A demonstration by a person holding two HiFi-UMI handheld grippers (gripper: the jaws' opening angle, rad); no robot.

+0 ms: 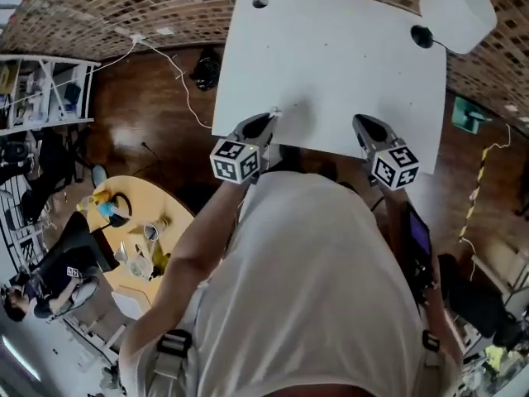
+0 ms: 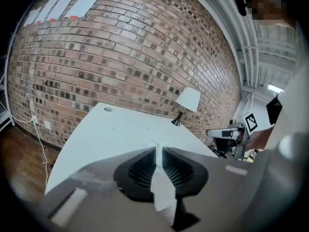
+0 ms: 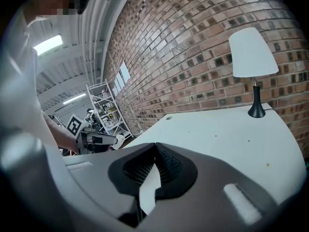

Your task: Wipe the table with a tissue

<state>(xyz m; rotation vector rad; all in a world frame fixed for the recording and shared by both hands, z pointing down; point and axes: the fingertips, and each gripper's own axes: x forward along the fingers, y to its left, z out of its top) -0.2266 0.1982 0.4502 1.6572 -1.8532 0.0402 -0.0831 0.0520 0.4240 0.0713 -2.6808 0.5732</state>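
Note:
The white table [image 1: 331, 64] lies ahead of me, and both grippers hang just over its near edge. My left gripper [image 1: 269, 121] is shut on a thin white tissue [image 1: 275, 112], which pokes a little past the tips. In the left gripper view the tissue [image 2: 159, 178] runs as a strip between the ribbed pads of the left gripper [image 2: 158, 149]. My right gripper [image 1: 360, 122] is at the same edge further right. In its own view the right gripper [image 3: 154, 145] has its tips together and nothing sticks out of them.
A white-shaded lamp [image 1: 457, 13] on a black foot stands at the table's far right corner, and a cable hole [image 1: 259, 2] is at the far left. A brick wall [image 2: 120, 57] backs the table. Low on the left are a yellow round table [image 1: 136, 238] with clutter and shelving [image 1: 41, 89].

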